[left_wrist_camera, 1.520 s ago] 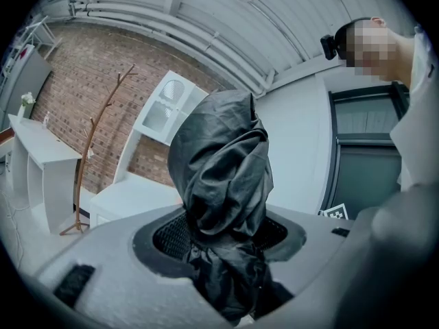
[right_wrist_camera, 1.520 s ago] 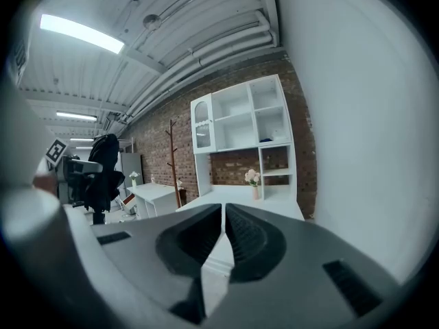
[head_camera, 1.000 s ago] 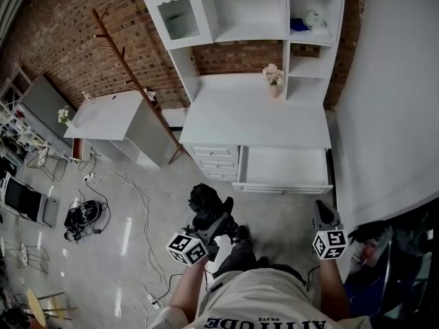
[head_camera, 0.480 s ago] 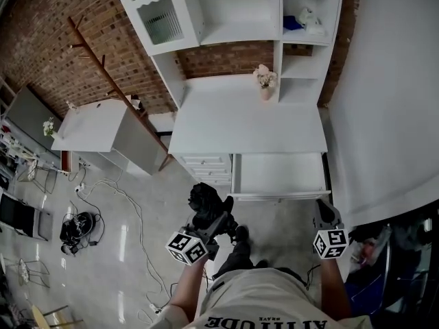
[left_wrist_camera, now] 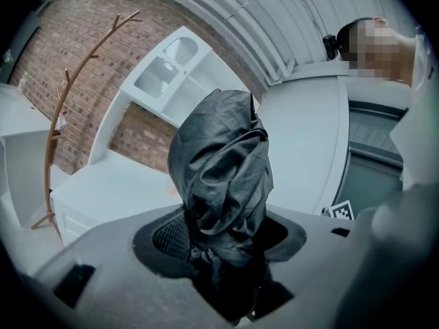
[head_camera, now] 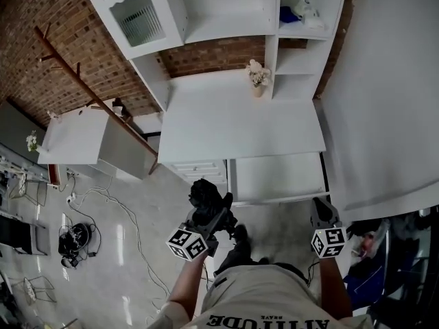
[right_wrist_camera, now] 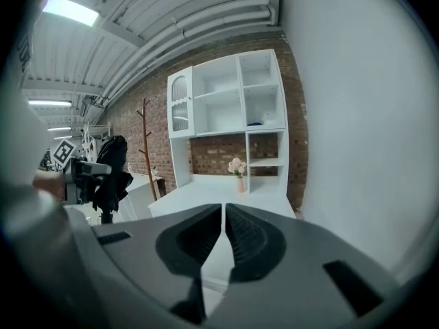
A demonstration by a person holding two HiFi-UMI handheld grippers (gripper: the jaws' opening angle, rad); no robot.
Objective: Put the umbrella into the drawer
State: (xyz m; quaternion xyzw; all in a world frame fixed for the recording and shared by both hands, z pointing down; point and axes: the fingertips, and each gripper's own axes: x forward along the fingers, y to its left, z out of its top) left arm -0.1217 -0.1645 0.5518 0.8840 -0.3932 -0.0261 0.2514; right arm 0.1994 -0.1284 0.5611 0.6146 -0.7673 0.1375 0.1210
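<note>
**Spotter A:** You're in the carrying step. Your left hand-held gripper [head_camera: 214,219] is clamping the folded black umbrella [head_camera: 204,196], jaws closed round its lower end. You're holding it above the floor, at about 7 o'clock from the open drawer [head_camera: 278,177].

**Spotter B:** Your right hand-held gripper [head_camera: 321,211] is carrying nothing. Its jaws are sitting almost together with nothing between them, and it is hanging near the drawer's 5 o'clock corner, just outside the front rim.

**Spotter A:** The umbrella isn't lying in the drawer yet, so I'm judging you as roughly halfway: picked up, not delivered.

**Spotter B:** You're pointing the umbrella away from yourself. Its long axis is running along the jaws. In the head view its free end is heading toward 11 o'clock, toward the white surface [head_camera: 240,122]. In the left gripper view it is standing straight up toward 12 o'clock.

**Spotter A:** The drawer's long side is running from 9 to 3 o'clock. You're probably going to be swinging the umbrella toward 1 o'clock, crossing the front rim, and turning its axis along that side before lowering it.

**Spotter B:** Only once it is resting inside should you be letting those jaws part.
</note>
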